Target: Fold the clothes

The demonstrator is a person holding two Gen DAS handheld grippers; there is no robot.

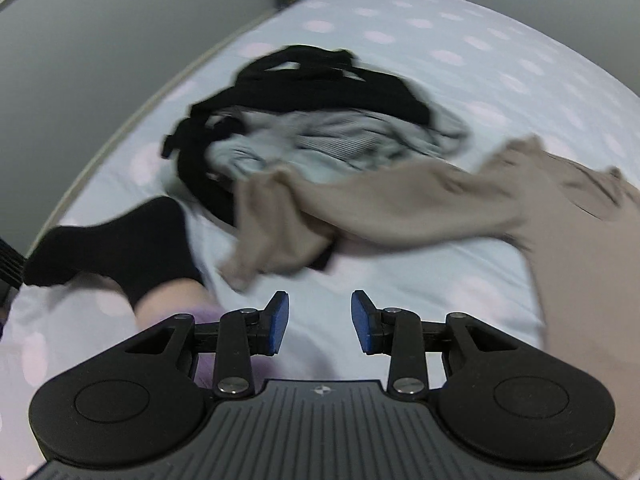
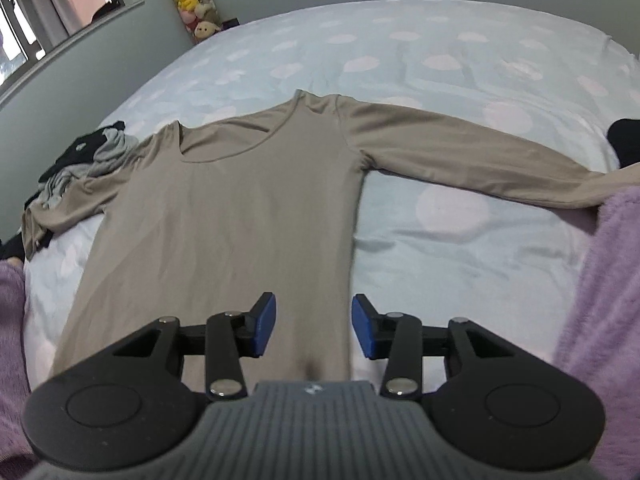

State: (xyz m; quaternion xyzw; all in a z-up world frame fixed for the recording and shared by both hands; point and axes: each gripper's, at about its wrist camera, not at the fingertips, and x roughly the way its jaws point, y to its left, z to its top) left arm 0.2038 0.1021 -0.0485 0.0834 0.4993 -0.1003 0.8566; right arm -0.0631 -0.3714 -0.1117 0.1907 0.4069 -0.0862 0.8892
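Fingers (image 1: 280,322) of both grippers apart, empty; one beige shirt (image 2: 224,216) flat; one clothes pile (image 1: 304,120).

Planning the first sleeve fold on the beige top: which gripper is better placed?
Left, probably. The left gripper, jaws open and empty, faces the crumpled sleeve close ahead. The right gripper, also open, hovers over the beige top at its body, its sleeve farther off.
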